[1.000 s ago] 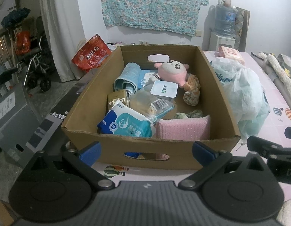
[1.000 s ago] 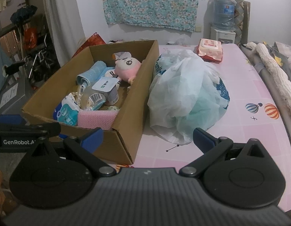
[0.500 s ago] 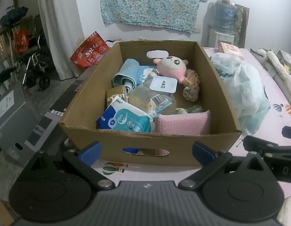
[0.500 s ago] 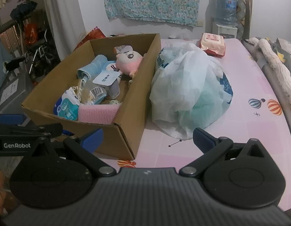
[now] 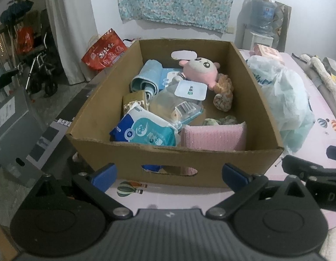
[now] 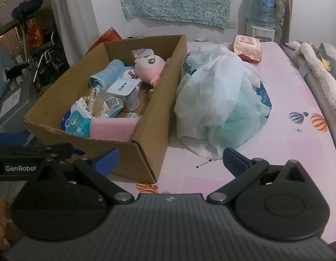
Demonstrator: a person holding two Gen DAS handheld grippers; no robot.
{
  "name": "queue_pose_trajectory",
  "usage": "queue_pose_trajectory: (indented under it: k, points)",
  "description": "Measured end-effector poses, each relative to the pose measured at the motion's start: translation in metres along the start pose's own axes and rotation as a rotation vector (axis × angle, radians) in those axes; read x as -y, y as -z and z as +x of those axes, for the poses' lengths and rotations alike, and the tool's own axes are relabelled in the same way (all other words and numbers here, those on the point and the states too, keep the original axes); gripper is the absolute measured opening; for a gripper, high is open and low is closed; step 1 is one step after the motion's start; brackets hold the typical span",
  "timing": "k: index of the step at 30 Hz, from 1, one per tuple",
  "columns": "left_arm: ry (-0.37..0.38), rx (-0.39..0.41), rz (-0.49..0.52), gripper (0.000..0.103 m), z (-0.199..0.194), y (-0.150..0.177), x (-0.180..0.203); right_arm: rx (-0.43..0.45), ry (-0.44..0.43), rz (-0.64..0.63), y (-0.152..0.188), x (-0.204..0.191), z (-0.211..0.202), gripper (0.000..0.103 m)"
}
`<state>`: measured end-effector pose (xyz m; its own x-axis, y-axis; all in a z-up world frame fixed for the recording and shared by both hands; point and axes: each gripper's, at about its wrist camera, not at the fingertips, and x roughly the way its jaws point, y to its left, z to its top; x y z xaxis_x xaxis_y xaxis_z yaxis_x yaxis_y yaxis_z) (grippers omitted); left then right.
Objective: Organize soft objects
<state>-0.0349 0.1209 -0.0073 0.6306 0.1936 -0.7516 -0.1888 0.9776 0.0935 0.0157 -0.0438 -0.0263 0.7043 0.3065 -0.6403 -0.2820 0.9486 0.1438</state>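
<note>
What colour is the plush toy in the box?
Pink with a white face; clearest in the left wrist view.

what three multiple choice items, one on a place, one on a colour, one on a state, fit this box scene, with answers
1. Where does the white plastic bag lie?
A. inside the box
B. on the pink mat beside the box
C. on the floor

2. What colour is the folded cloth at the box's near wall?
A. pink
B. green
C. black

3. How is the left claw?
A. shut on the plush toy
B. shut on the box
C. open, holding nothing

Answers:
1 B: the bag rests on the mat against the cardboard box's outer side.
2 A: the cloth shows pink in both views.
3 C: its blue fingers stand wide apart short of the box; the plush toy lies inside, untouched.
</note>
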Motion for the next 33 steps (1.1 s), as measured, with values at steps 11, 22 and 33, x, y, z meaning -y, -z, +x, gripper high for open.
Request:
queue_pose_trajectory:
  k: [11,22,33]
  points:
    - [-0.009,-0.01,-0.006,0.103,0.001,0.0014,-0.0014,-0.005,-0.003,0.001,0.0004,-0.001,0.0009,0.102]
    - [-0.016,-0.01,-0.009,0.103,0.0,0.002,-0.0044,-0.003,-0.005,-0.005,-0.0002,-0.0035,0.0003,0.102]
    - [-0.016,-0.009,-0.008,0.103,0.0002,0.002,-0.0047,-0.002,-0.004,-0.007,0.0,-0.0045,-0.0004,0.102]
